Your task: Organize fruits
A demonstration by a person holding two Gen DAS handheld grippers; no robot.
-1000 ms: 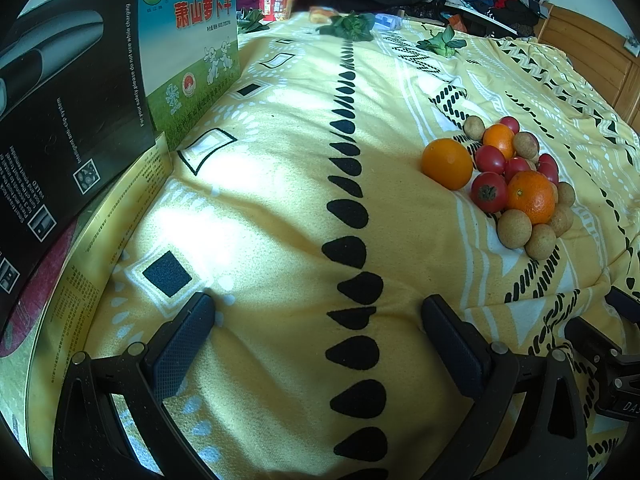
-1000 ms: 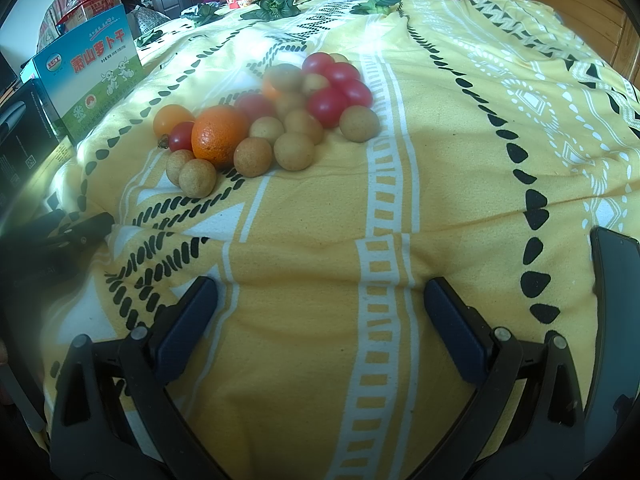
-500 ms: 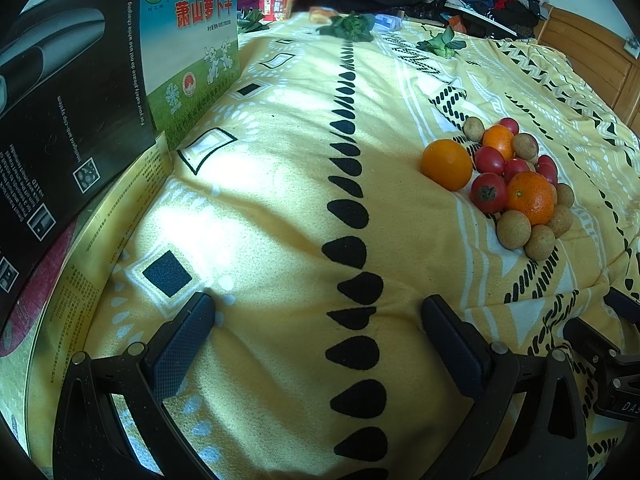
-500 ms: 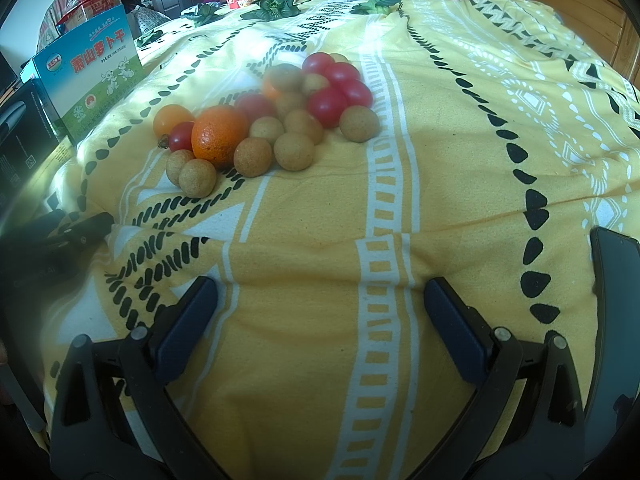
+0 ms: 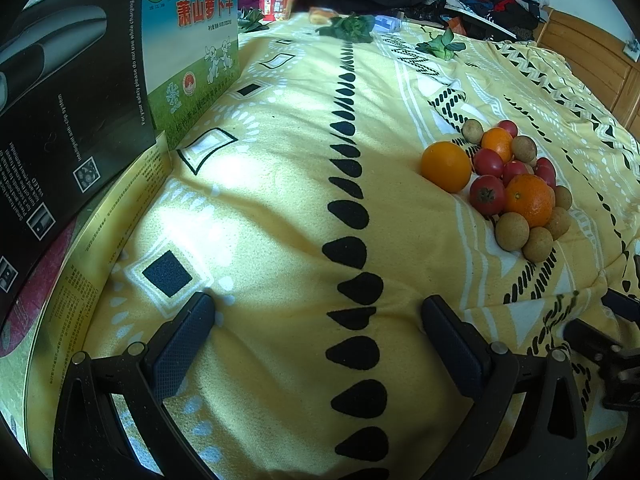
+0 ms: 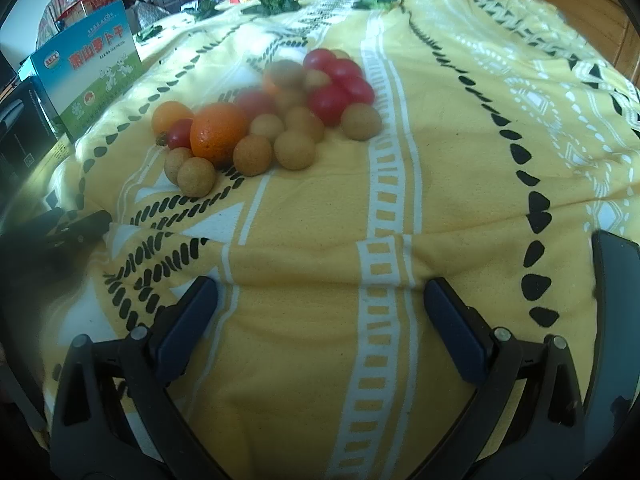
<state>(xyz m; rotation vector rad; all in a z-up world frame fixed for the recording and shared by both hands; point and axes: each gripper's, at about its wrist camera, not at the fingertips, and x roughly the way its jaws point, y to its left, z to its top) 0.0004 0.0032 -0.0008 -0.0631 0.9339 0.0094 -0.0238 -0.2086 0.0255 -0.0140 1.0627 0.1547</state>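
- Your boxes [image 5: 192, 48] stand at the far left; their contents are hidden.
- The fruit pile [image 6: 264, 120] sits ahead-left of your right tool [image 6: 320, 312], ahead-right of your left tool [image 5: 316, 332].
- Both tools gape wide, holding nothing.
- Everything rests on a yellow patterned bed cover [image 5: 280, 160], with clothes heaped behind.

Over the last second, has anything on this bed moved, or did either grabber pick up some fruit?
Nothing visibly changed. The left gripper and right gripper both hang open and empty over the yellow blanket, and the pile of fruit sits untouched in the same spot.
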